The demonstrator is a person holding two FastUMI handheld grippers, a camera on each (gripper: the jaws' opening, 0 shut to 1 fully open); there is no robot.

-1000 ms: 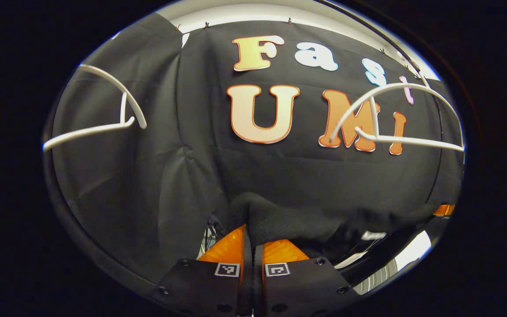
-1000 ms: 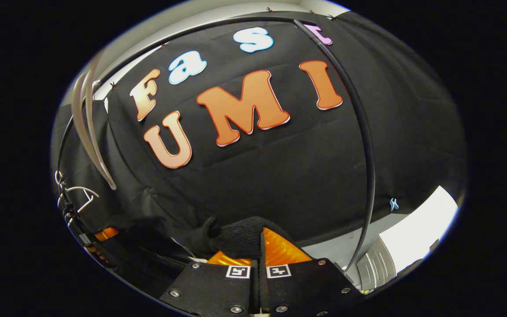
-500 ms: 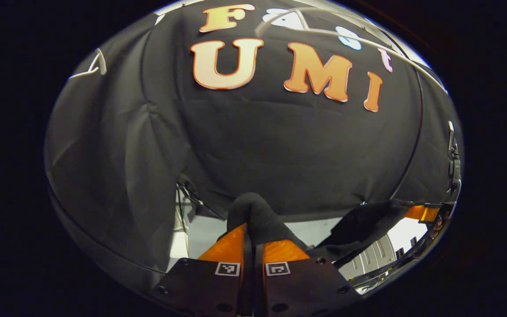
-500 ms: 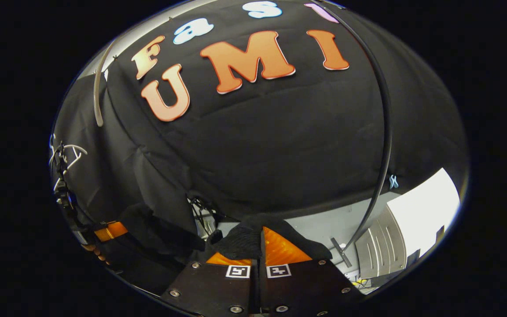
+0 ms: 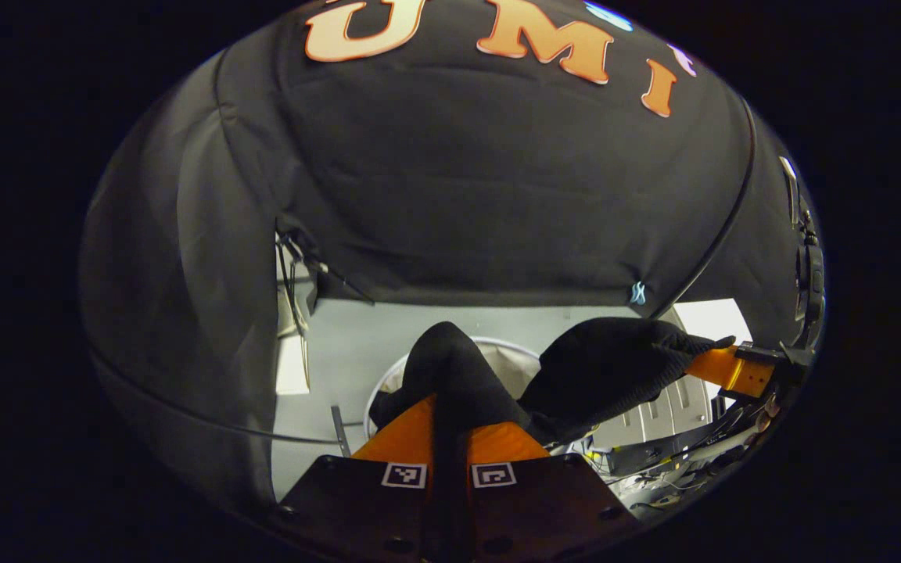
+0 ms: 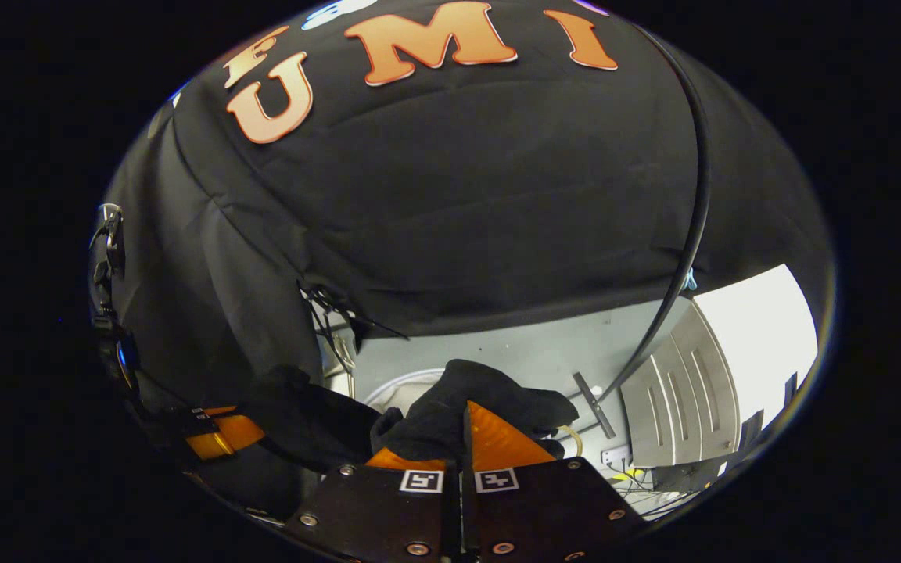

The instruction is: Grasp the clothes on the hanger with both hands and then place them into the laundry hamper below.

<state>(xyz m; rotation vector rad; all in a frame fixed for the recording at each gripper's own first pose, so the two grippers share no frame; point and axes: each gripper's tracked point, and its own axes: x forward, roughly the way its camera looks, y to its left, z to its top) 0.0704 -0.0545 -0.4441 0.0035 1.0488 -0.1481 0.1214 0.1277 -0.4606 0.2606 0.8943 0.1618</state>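
A black garment (image 5: 458,367) hangs in folds between the two grippers. My left gripper (image 5: 450,418) is shut on one end of it, the cloth bulging up over its fingertips. My right gripper (image 6: 462,426) is shut on the other end of the garment (image 6: 474,395). In the left gripper view the right gripper (image 5: 732,369) shows at the right with cloth trailing from it. In the right gripper view the left gripper (image 6: 224,434) shows low at the left. The pale round rim of the laundry hamper (image 5: 509,349) (image 6: 392,391) lies below and just beyond the garment.
A thin black pole (image 6: 697,195) curves down the right side to a foot on the grey floor (image 6: 497,352). A ribbed grey panel (image 6: 681,407) stands at the right. Cables (image 5: 294,266) hang at the cloth wall's lower left edge.
Both grippers have gone down with the garment held in them. The white hangers have left the views at the top, and the floor and hamper rim have come into view.
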